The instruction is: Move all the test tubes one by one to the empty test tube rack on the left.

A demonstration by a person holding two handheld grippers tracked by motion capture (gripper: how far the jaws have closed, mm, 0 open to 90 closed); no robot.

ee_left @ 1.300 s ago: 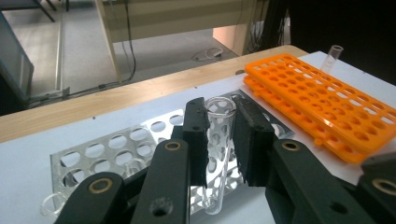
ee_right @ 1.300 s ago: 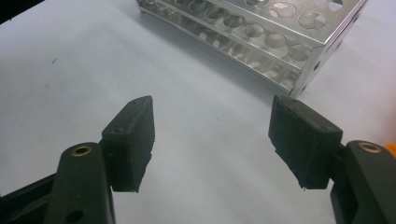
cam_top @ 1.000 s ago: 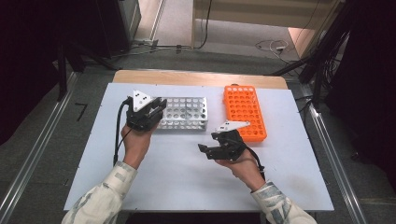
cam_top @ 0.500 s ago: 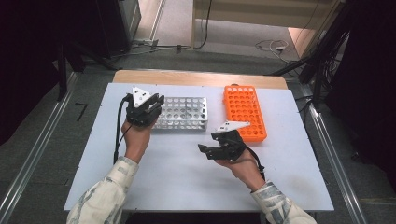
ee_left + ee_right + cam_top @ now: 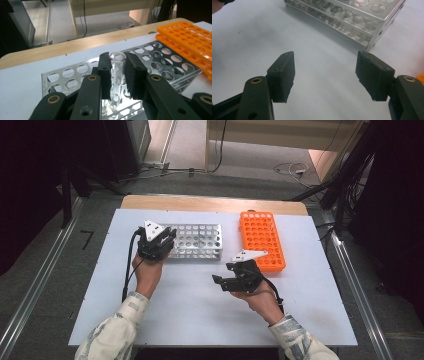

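**A:** ok so what's the left gripper doing here?

**B:** It's clamped on a clear glass test tube, held upright, pads pressing it from both sides. In the left gripper view the tube's lower end sits down among the holes of the silver metal rack; can't tell how deep it goes though. From the high view that gripper is over the rack's left end, roughly 10 o'clock from the middle of the white table.

**A:** and the right gripper?

**B:** Jaws apart, nothing between them, just bare tabletop under it. It hangs near the table's middle, pointing left, with the silver rack's corner at about 1 o'clock in its own view. Not touching anything.

**A:** the orange thing?

**B:** Orange plastic rack, lying just right of the silver one, about 1 o'clock from table centre. The holes I can see look empty. The two racks are close but apart.
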